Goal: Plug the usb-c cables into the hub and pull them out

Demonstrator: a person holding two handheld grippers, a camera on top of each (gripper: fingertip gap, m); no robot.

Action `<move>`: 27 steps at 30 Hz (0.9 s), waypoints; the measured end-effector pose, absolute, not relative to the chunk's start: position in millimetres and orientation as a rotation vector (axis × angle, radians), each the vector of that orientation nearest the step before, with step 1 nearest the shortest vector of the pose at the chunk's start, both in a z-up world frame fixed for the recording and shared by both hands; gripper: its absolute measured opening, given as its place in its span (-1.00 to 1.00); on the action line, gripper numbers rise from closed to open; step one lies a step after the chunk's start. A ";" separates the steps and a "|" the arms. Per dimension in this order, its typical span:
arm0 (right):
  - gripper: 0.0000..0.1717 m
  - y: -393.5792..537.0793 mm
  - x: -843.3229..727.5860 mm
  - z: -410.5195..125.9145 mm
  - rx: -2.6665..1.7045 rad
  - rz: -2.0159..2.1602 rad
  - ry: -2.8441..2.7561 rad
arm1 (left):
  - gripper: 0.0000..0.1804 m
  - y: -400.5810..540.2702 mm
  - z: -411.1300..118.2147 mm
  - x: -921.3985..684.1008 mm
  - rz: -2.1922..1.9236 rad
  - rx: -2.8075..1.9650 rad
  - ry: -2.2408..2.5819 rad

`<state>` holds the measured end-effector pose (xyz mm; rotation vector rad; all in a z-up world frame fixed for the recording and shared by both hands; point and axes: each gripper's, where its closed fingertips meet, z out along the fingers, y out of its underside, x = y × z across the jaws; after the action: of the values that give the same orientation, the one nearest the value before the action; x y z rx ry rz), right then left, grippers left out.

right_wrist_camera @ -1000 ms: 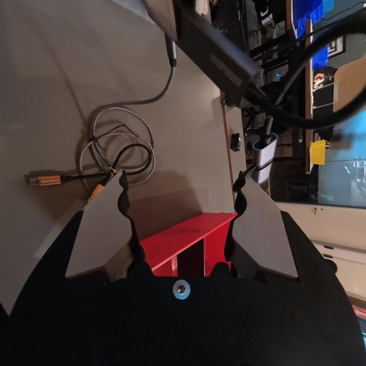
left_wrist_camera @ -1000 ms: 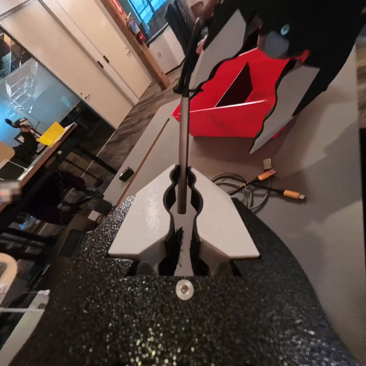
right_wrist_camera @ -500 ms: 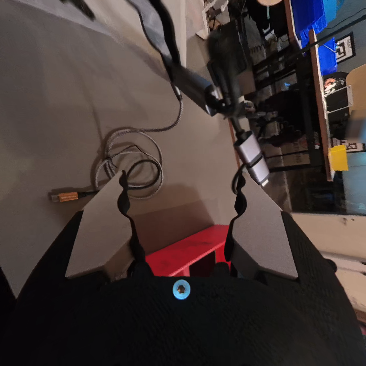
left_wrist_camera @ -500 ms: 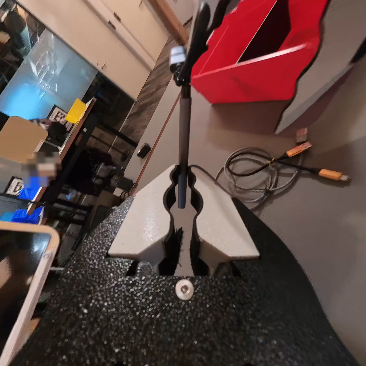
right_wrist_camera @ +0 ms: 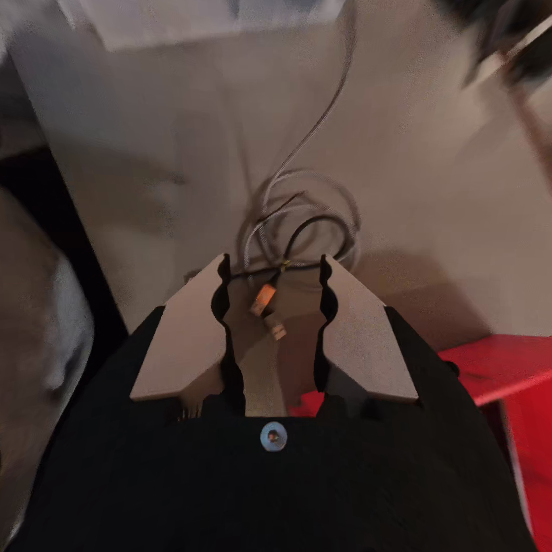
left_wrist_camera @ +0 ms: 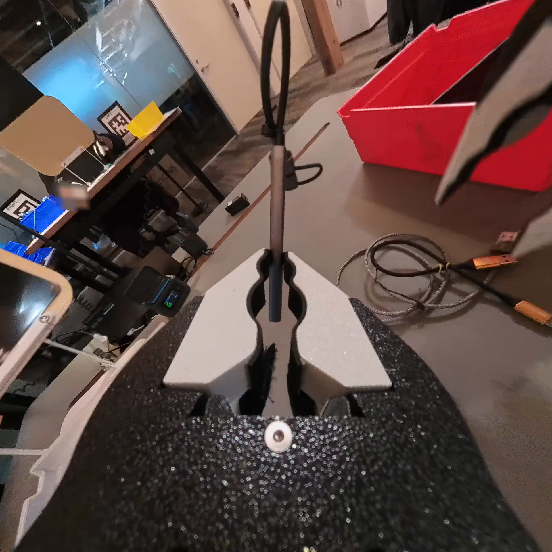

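Note:
My left gripper (left_wrist_camera: 276, 257) is shut on the grey hub (left_wrist_camera: 276, 203), which I see edge-on as a thin bar standing up from the fingertips. The hub's black cable (left_wrist_camera: 273, 59) loops above it. A coil of braided grey and black cables (left_wrist_camera: 418, 268) with orange plugs (left_wrist_camera: 494, 262) lies on the grey table (left_wrist_camera: 448, 388) to the right. My right gripper (right_wrist_camera: 274, 263) is open above that coil (right_wrist_camera: 298, 215). An orange plug (right_wrist_camera: 264, 295) lies on the table between its fingers, and neither finger touches it. The right gripper's finger (left_wrist_camera: 493, 125) also shows at the upper right of the left wrist view.
A red bin (left_wrist_camera: 418, 134) stands at the back right of the table and shows in the right wrist view (right_wrist_camera: 507, 367). A small black object (left_wrist_camera: 237, 204) lies near the table's far edge. A device with a screen (left_wrist_camera: 27, 298) is at the left. One gripper's finger ends stand about 15 cm off the other's.
My right gripper has swung down from the hub toward the cable coil and its jaws have narrowed. My left gripper has kept hold of the hub while turning.

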<state>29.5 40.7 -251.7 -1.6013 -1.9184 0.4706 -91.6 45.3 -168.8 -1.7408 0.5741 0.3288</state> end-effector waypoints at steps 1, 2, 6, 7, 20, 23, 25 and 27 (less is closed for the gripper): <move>-0.32 38.1 34.4 -270.0 -1.671 0.428 -1.962 | -0.93 43.6 -166.7 -91.6 0.327 -1.733 0.573; -0.31 37.3 38.5 -285.6 -1.742 0.388 -1.984 | -0.93 42.0 -164.3 -92.2 0.332 -1.724 0.567; -0.42 42.5 31.9 -307.9 -1.852 0.389 -1.845 | -0.93 35.7 -157.8 -94.6 0.344 -1.693 0.566; -0.44 49.7 29.9 -309.7 -1.910 0.399 -1.763 | -0.93 34.9 -157.4 -95.0 0.342 -1.689 0.565; -0.96 59.6 29.1 -291.2 -1.958 0.489 -1.597 | -0.93 31.3 -163.5 -97.6 0.315 -1.689 0.578; -0.97 70.7 48.6 -226.9 -1.803 0.492 -1.505 | -0.93 30.2 -162.7 -99.9 0.300 -1.689 0.568; -0.97 95.6 80.7 -181.5 -1.719 0.408 -1.390 | -0.93 29.1 -160.9 -99.3 0.272 -1.683 0.561; -0.97 118.3 120.2 -156.1 -1.672 0.305 -1.350 | -0.93 28.0 -158.5 -98.1 0.243 -1.672 0.552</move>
<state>120.2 118.3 -156.1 -1.6717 -1.3503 0.3048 -98.1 28.0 -158.5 -1.6723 0.5523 0.2427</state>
